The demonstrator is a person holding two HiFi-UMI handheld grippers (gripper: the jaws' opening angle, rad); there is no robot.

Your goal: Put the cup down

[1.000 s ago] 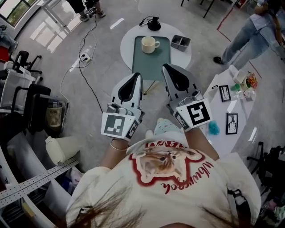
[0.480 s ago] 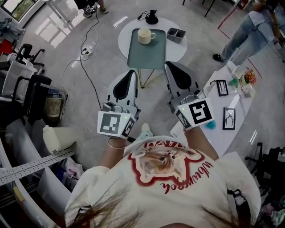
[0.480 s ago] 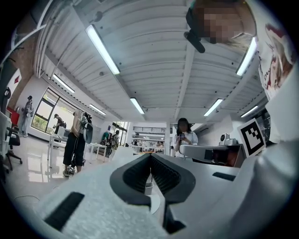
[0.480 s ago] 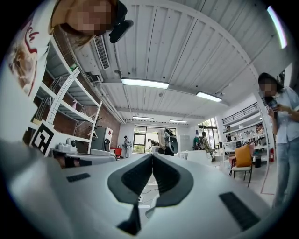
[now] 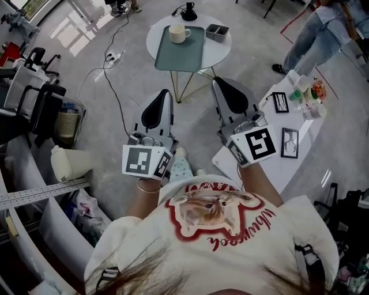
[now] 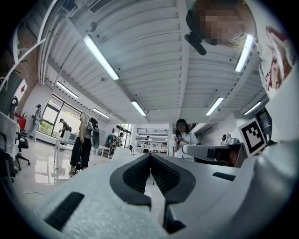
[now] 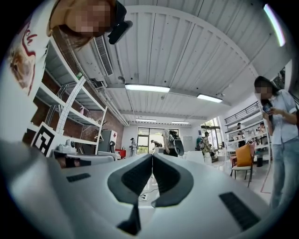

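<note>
A cream cup (image 5: 178, 33) stands upright at the far left corner of a green tray (image 5: 181, 52) on a round white table (image 5: 222, 46), seen in the head view. My left gripper (image 5: 162, 94) and right gripper (image 5: 219, 84) are held up near my chest, well short of that table, pointing toward it. Both are shut with nothing between the jaws. In the left gripper view the left gripper (image 6: 150, 156) points at the room and ceiling; the right gripper (image 7: 152, 157) does the same in its view. Neither gripper view shows the cup.
A grey two-part box (image 5: 217, 31) and a black device (image 5: 185, 11) sit on the round table. A white table (image 5: 288, 138) with picture frames is to my right. Chairs (image 5: 40, 109), a bin (image 5: 67, 124) and a floor cable (image 5: 112, 63) lie left. People stand around.
The round table with the cup has slid farther up and away in the head view. Both grippers stay shut and raised near my chest.
</note>
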